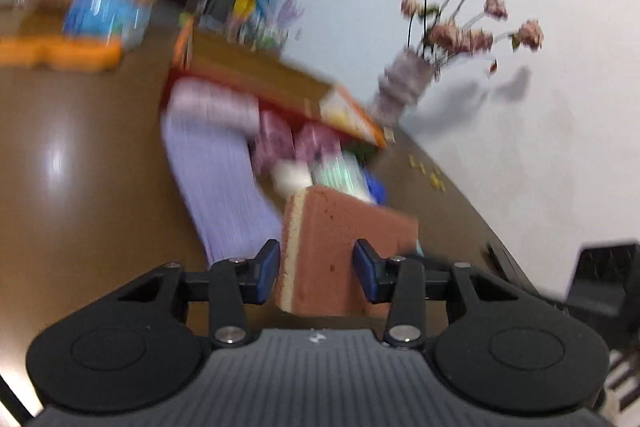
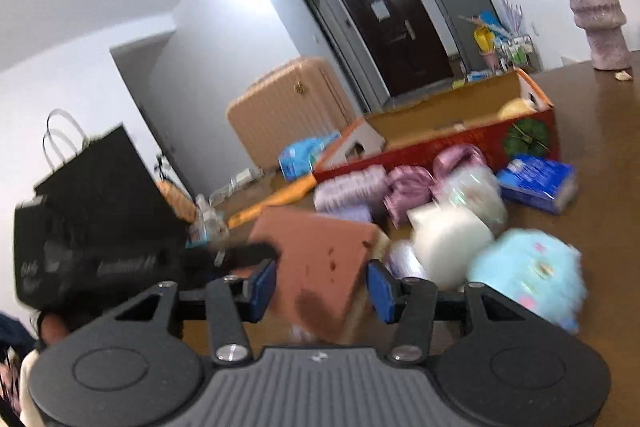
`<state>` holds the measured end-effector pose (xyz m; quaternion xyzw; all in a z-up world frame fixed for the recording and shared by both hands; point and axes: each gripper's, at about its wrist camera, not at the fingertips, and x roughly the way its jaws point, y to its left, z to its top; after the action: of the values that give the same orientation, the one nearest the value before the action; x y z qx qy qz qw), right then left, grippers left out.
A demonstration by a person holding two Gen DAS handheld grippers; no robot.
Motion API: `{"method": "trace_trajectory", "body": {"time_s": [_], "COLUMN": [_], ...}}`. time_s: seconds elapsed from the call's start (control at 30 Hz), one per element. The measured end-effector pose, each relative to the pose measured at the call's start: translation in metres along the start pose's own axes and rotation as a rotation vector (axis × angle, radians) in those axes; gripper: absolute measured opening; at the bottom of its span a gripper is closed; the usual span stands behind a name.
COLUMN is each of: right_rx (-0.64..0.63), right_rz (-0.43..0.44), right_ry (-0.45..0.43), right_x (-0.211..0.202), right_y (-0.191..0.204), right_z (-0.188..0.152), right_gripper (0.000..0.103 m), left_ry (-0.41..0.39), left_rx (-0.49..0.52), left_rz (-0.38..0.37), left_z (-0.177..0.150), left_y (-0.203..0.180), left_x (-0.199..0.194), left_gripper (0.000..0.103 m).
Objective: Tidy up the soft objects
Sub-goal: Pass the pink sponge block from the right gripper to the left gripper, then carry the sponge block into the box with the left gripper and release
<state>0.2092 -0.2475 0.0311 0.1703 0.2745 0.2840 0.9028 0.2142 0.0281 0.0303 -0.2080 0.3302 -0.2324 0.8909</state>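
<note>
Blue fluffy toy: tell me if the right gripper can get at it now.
Probably not yet: the right gripper is shut on the brown sponge. The blue fluffy toy lies close on its right, nothing in front; free once the sponge goes.

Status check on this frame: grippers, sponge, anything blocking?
Left gripper and right gripper both clamped on brown sponge, lifted over table. Soft-goods pile ahead; red box beyond.

Hand-held gripper [image 1: 316, 273]: black linkage arms, silver screws, blue pads, grey ribbed body.
</note>
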Motion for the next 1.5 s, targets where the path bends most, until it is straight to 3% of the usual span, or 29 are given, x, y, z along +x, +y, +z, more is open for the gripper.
{"method": "trace_trajectory", "body": {"time_s": [0.17, 0.33, 0.6, 0.67, 0.8, 0.97, 1.1, 1.23, 1.33, 1.5], "right_rx": [-0.017, -0.009, 0.047, 0.060, 0.071, 0.052, -0.005, -0.004, 0.042, 0.131], "right_rz": [-0.031, -0.046, -0.068, -0.051, -0.060, -0.053, -0.062, -0.068, -0.084, -0.148], "right_ry": [0.060, 0.031, 0.032, 0.053, 0.048, -0.030, -0.076, -0.062, -0.003, 0.139], "right_x": [-0.015, -0.026, -0.023, -0.016, -0.012, -0.008, 0.028, 0.103, 0.176, 0.295], "right_y": [-0.010, -0.013, -0.025, -0.028, -0.028, -0.025, -0.028, -0.052, -0.078, -0.122], "right_z": [-0.025, -0.036, -0.042, -0.044, -0.040, 0.006, 0.077, 0.164, 0.221, 0.264], "right_gripper": [0.050, 0.050, 0.049, 0.036, 0.030, 0.027, 0.027, 0.027, 0.027, 0.026], "left_ry": [0.063, 0.029, 0.062, 0.086, 0.050, -0.012, -0.078, -0.088, -0.059, 0.044], "left_rx": [-0.021, 0.033, 0.009, -0.001, 0.007, 0.046, 0.108, 0.106, 0.092, 0.101], "left_rz": [0.018, 0.077, 0.069, 0.052, 0.064, 0.023, 0.014, 0.048, 0.115, 0.260], "left_z": [-0.049, -0.049, -0.044, -0.045, -0.037, 0.017, 0.100, 0.199, 0.259, 0.308], "left_y": [-0.013, -0.021, -0.019, -0.017, -0.019, -0.021, -0.017, 0.008, 0.034, 0.082], "left_x": [0.003, -0.004, 0.004, 0.007, 0.009, 0.017, 0.043, 0.099, 0.152, 0.237], "left_gripper": [0.042, 0.049, 0.048, 0.039, 0.032, 0.032, 0.031, 0.030, 0.029, 0.029]}}
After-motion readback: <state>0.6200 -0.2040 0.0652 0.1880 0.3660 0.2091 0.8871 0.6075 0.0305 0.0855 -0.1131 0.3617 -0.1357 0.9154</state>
